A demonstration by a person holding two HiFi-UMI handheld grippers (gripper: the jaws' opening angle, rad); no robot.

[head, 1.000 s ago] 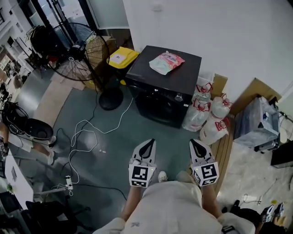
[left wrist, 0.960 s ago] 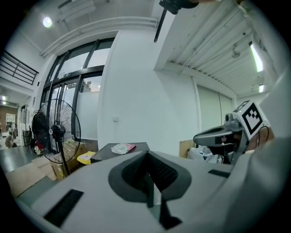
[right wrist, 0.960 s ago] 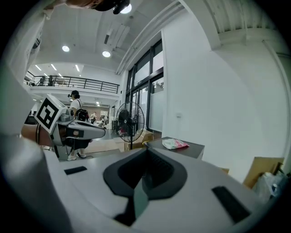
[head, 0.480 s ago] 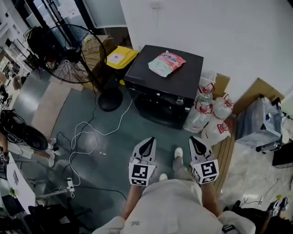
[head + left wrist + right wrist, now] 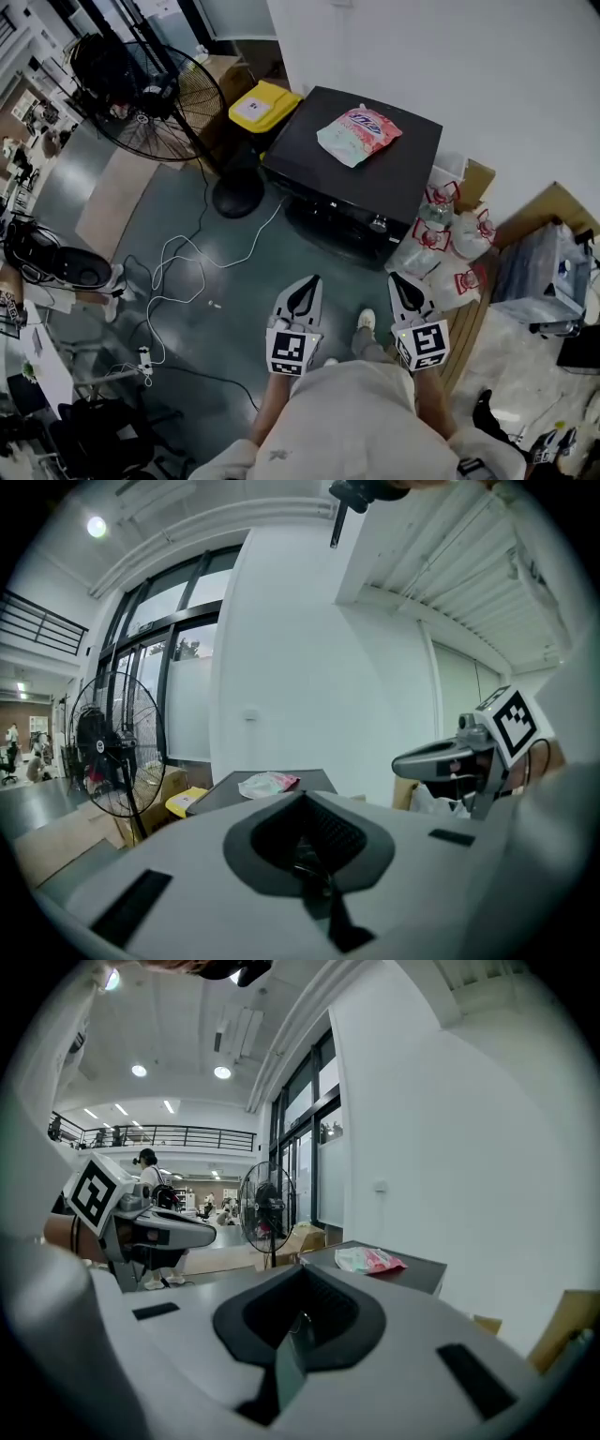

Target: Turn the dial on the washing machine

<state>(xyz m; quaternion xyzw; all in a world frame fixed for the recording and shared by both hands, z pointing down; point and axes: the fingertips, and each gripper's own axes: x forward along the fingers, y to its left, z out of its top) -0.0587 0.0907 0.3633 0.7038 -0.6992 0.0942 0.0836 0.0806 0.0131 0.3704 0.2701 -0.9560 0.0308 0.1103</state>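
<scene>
The black washing machine (image 5: 361,173) stands against the white wall, with a pink bag (image 5: 359,132) lying on its top. Its small dial (image 5: 379,225) shows on the front panel, near the right. My left gripper (image 5: 307,283) and right gripper (image 5: 398,279) are held side by side at waist height, well short of the machine, both shut and empty. In the left gripper view the machine's top (image 5: 281,796) and the bag (image 5: 268,783) lie ahead beyond the closed jaws. The right gripper view shows the machine (image 5: 412,1267) ahead to the right.
A big standing fan (image 5: 150,94) and a yellow-lidded bin (image 5: 264,105) stand left of the machine. Bagged water bottles (image 5: 452,246) crowd its right side, by cardboard and a wooden pallet. A white cable (image 5: 187,272) loops over the floor. The person's shoe (image 5: 366,323) is between the grippers.
The view has moved toward the machine, which now sits further right and larger in the head view. Both grippers keep their place before the body, still shut.
</scene>
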